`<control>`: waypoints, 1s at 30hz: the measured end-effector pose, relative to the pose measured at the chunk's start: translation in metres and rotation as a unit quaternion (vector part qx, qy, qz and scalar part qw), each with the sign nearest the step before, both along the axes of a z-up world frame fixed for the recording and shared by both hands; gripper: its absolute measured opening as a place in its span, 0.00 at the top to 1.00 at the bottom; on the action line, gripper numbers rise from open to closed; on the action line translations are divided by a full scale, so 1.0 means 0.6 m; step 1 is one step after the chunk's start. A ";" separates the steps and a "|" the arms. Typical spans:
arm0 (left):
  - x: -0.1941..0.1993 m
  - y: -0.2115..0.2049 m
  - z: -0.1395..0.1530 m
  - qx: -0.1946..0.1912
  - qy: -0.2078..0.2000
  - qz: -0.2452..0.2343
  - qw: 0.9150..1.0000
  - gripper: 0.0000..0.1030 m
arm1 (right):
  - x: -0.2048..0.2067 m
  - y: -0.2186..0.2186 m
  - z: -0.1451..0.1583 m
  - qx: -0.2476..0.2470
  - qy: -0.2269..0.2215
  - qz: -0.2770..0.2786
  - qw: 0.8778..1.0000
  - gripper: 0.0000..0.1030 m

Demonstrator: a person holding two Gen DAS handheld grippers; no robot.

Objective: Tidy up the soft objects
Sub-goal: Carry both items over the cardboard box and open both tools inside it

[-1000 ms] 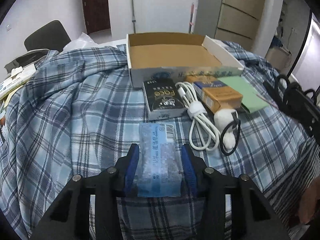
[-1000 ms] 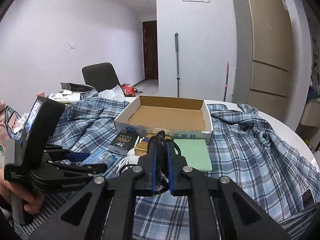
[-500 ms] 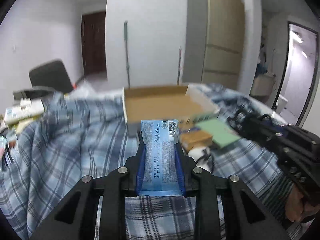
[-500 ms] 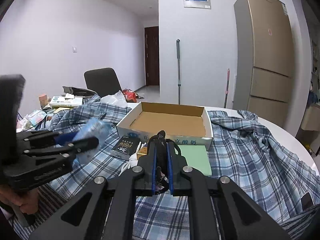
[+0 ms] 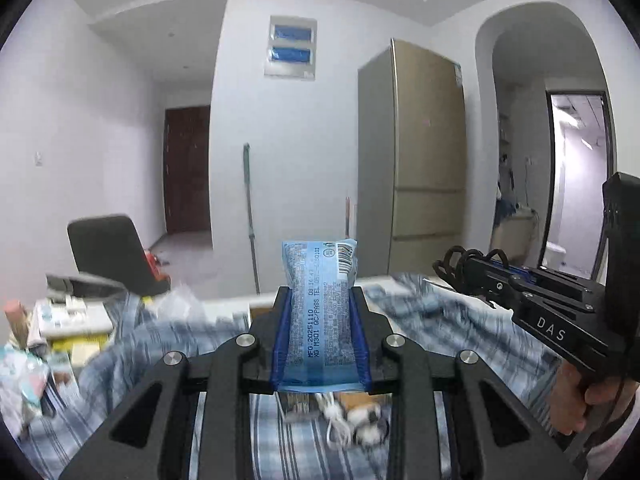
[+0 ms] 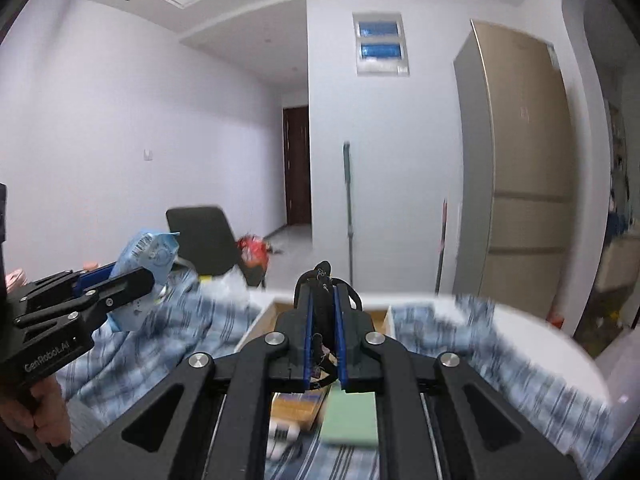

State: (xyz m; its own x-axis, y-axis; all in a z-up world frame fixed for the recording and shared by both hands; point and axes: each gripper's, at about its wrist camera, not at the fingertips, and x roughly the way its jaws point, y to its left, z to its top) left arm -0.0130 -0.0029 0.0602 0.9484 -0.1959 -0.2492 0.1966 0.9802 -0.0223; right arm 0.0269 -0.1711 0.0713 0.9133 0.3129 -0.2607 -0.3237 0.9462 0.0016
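Observation:
A light blue plastic packet (image 5: pixel 320 280) with printed text stands up between the blue pads of my left gripper (image 5: pixel 320 300), which is shut on it and held in the air above the plaid cloth (image 5: pixel 440 320). The right wrist view shows the same packet (image 6: pixel 150 252) in my left gripper (image 6: pixel 132 276) at the left. My right gripper (image 6: pixel 323 292) is shut on a black looped hair tie (image 6: pixel 323 276). In the left wrist view my right gripper (image 5: pixel 452 268) reaches in from the right, with the hair tie's loops (image 5: pixel 460 258) at its tip.
An open cardboard box (image 6: pixel 264 316) lies on the cloth just beyond my right gripper. Under the grippers are a green pad (image 6: pixel 352 420), an orange carton (image 6: pixel 296 408) and a white cable (image 5: pixel 336 428). A black chair (image 5: pixel 108 248) and clutter (image 5: pixel 60 320) stand at the left.
My left gripper closed on the blue packet, lifted it off the cloth and tipped up towards level. My right gripper rose too, still shut on the hair tie.

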 end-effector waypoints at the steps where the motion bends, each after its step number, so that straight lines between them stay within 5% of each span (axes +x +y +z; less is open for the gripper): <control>1: 0.004 -0.001 0.015 -0.002 -0.006 0.003 1.000 0.72 | 0.009 0.003 0.020 -0.001 -0.015 -0.008 1.000 0.92; 9: 0.044 -0.011 0.129 -0.028 -0.082 0.042 0.995 0.72 | 0.078 0.016 0.124 0.048 -0.064 -0.014 0.997 0.91; 16: 0.093 -0.015 0.181 -0.047 -0.100 0.044 0.993 0.72 | 0.124 0.015 0.121 0.057 -0.068 -0.016 0.996 0.91; 30: 0.234 -0.028 0.077 -0.013 -0.002 0.068 0.998 0.71 | 0.258 0.031 -0.008 0.000 0.054 -0.010 0.998 0.91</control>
State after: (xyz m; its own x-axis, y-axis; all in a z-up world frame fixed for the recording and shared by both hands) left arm 0.1275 -0.0200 0.1066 0.9677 -0.0721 -0.2416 0.0624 0.9969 -0.0478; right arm 0.1820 -0.1523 0.0666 0.8858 0.2952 -0.3581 -0.3030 0.9523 0.0357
